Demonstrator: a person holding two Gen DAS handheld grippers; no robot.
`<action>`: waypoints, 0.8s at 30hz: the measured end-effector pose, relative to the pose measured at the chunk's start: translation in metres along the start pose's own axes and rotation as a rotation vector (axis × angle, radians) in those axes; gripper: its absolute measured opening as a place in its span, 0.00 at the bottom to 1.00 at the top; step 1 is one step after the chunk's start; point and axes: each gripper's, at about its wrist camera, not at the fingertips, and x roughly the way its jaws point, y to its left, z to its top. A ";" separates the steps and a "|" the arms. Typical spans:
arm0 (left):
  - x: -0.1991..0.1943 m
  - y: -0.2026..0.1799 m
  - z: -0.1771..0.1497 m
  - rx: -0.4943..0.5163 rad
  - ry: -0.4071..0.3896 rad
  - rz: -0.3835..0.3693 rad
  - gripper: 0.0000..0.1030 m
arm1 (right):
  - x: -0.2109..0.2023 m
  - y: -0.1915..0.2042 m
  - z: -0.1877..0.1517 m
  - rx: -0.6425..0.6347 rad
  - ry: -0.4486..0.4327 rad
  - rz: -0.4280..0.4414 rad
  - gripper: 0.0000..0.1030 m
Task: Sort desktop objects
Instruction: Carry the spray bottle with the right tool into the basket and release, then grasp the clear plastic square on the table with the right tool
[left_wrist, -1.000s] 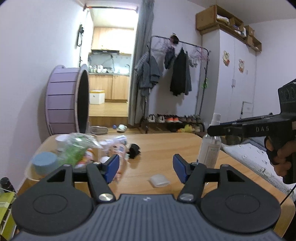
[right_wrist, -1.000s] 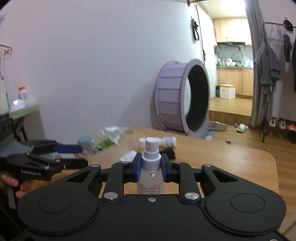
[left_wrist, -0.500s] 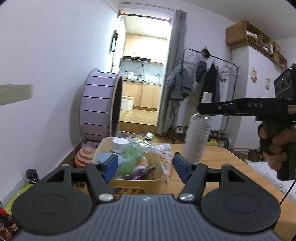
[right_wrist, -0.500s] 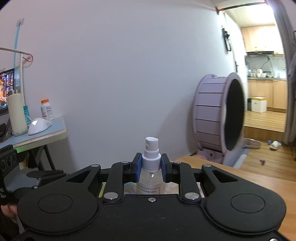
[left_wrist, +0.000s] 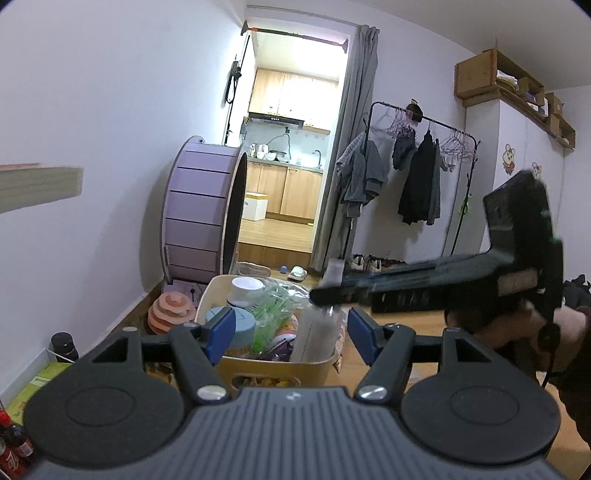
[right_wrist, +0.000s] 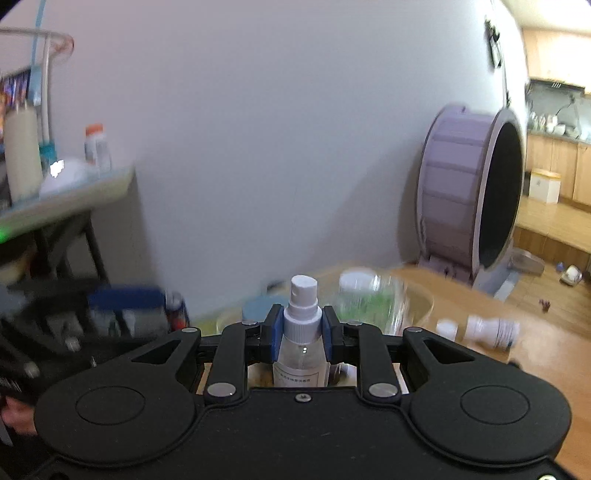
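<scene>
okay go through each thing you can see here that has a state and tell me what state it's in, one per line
spray bottle: upright, cap on, clamped at the neck.
right gripper: shut on the spray bottle.
left gripper: open, empty.
storage bin: nearly full of items.
white bottle: lying on its side on the table.

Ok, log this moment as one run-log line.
right hand-held gripper: shut on clear white-capped spray bottle | bottle: over beige plastic storage bin | left hand-held gripper: open, empty | phase: placing
</scene>
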 end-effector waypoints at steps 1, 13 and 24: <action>0.001 0.000 -0.001 0.004 0.006 -0.002 0.64 | -0.004 0.000 -0.003 0.000 -0.011 -0.003 0.27; 0.017 -0.023 -0.007 0.042 0.050 -0.056 0.67 | -0.093 -0.037 -0.044 0.084 -0.087 -0.225 0.55; 0.041 -0.052 -0.020 0.102 0.108 -0.090 0.69 | -0.059 -0.069 -0.091 0.193 0.077 -0.225 0.56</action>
